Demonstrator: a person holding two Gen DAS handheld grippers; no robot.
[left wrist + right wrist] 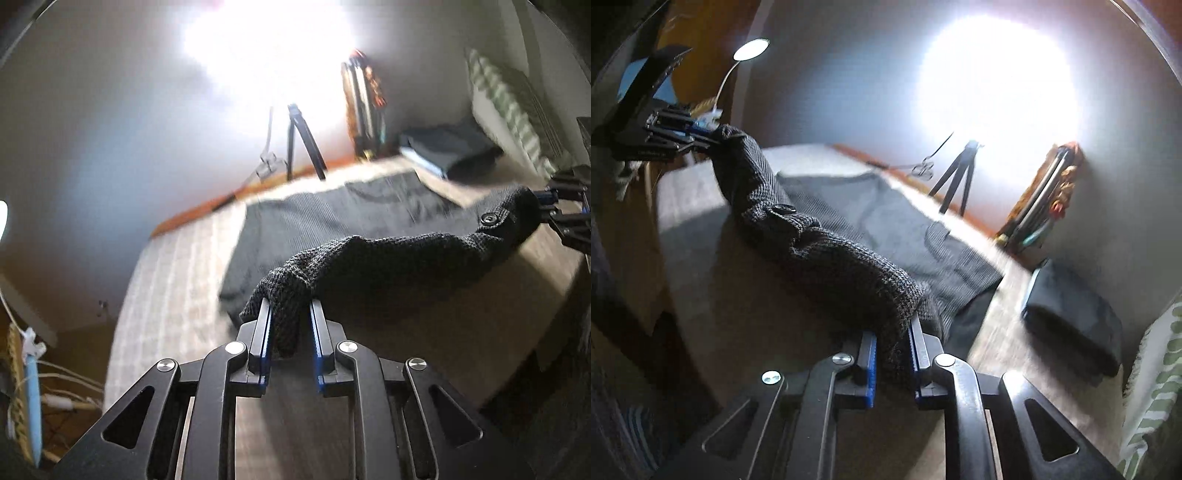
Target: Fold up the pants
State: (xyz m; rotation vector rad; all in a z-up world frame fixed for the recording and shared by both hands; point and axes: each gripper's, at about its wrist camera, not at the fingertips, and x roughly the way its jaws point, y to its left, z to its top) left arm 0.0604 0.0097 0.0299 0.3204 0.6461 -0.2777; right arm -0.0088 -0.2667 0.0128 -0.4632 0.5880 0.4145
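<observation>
Hand-held grippers (290, 317) (892, 341) at opposite ends of pants' waistband (406, 251).

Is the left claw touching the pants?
Touching. In the left wrist view the left claw has its fingers closed on a bunched end of the pants; fabric fills the gap between them.
</observation>
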